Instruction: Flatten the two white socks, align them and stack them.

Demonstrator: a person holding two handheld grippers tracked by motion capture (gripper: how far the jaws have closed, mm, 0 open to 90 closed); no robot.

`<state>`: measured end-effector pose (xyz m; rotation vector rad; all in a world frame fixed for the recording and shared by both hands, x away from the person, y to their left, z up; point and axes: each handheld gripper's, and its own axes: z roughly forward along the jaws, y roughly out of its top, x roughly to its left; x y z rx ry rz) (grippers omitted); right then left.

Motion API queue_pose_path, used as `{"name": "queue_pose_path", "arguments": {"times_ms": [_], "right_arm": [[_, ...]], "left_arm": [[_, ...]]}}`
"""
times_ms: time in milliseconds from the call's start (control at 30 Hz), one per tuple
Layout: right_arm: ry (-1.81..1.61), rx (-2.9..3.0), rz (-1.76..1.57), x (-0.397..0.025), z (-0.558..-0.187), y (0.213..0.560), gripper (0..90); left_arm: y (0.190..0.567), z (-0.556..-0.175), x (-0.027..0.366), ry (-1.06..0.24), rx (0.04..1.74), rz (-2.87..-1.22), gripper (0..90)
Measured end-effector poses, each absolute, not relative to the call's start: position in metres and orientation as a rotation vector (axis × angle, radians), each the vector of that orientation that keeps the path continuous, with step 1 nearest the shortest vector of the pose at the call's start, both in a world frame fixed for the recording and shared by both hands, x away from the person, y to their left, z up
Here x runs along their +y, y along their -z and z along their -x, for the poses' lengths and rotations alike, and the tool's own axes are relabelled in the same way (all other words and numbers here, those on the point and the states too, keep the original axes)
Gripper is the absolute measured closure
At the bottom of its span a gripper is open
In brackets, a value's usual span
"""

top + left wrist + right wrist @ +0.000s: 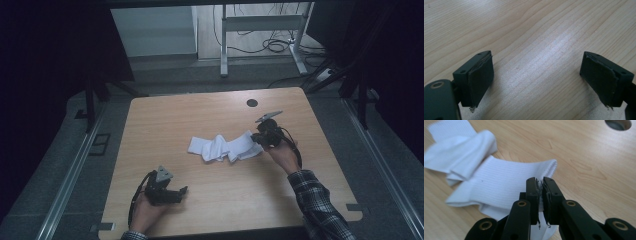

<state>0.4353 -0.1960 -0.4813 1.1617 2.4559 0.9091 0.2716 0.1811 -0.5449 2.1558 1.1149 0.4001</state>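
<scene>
A white ribbed sock (225,147) lies crumpled across the middle of the wooden table (200,110). My right gripper (261,138) is at the sock's right end, and in the right gripper view its jaws are shut on the sock (506,177) near the cuff, with fabric pinched at the right gripper (539,185). My left gripper (181,191) rests near the table's front left, apart from the sock. In the left gripper view the left gripper (536,72) is open, with bare wood between its pads (480,83).
A round cable hole (252,103) sits in the table's far right part, also the cable hole (618,123) in the right gripper view. Beyond the table stand a white desk frame (260,25) and floor cables (277,45). Metal rails run along both sides.
</scene>
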Motion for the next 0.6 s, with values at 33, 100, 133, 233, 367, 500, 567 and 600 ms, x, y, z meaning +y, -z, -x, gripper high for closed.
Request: {"name": "queue_pose_path", "arguments": {"times_ms": [33, 100, 133, 233, 367, 500, 567, 600], "right_arm": [[-0.909, 2.456, -1.162, -0.196, -0.435, 0.481, 82.1], [-0.928, 2.454, -1.160, -0.197, -0.434, 0.472, 82.4], [-0.935, 2.453, -1.156, -0.197, -0.433, 0.467, 82.6], [-0.970, 2.442, -1.140, -0.197, -0.429, 0.449, 83.5], [-1.003, 2.438, -1.126, -0.194, -0.426, 0.431, 84.0], [-1.030, 2.436, -1.094, -0.186, -0.422, 0.414, 84.3], [-1.034, 2.436, -1.082, -0.184, -0.422, 0.410, 84.4], [-1.042, 2.432, -1.072, -0.180, -0.420, 0.404, 84.5]], "left_arm": [[0.545, -0.272, 0.181, -0.400, 1.115, -2.156, 11.9], [0.545, -0.272, 0.181, -0.400, 1.116, -2.156, 11.9], [0.545, -0.272, 0.181, -0.402, 1.114, -2.158, 11.9], [0.545, -0.272, 0.181, -0.403, 1.110, -2.160, 11.9], [0.545, -0.272, 0.181, -0.403, 1.111, -2.160, 11.9], [0.545, -0.272, 0.181, -0.403, 1.111, -2.159, 11.9], [0.545, -0.272, 0.181, -0.403, 1.112, -2.159, 11.9], [0.545, -0.272, 0.181, -0.403, 1.112, -2.159, 11.9]]}}
